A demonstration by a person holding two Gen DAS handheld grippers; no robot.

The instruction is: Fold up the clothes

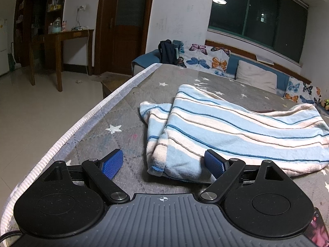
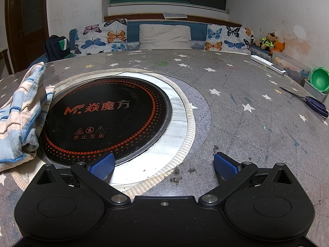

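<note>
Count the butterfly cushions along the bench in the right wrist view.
2. One butterfly cushion leans left of the plain grey pillow, the other butterfly cushion right of it. The backpack at the left end may hide more.

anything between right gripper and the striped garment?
Only the black induction hob, set in the table; the striped garment overlaps its left edge. Right gripper is open. Right wrist view.

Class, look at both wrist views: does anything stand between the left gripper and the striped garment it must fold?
Nothing visible does. The left gripper is open right at the near edge of the striped garment, with only bare tablecloth around.
</note>
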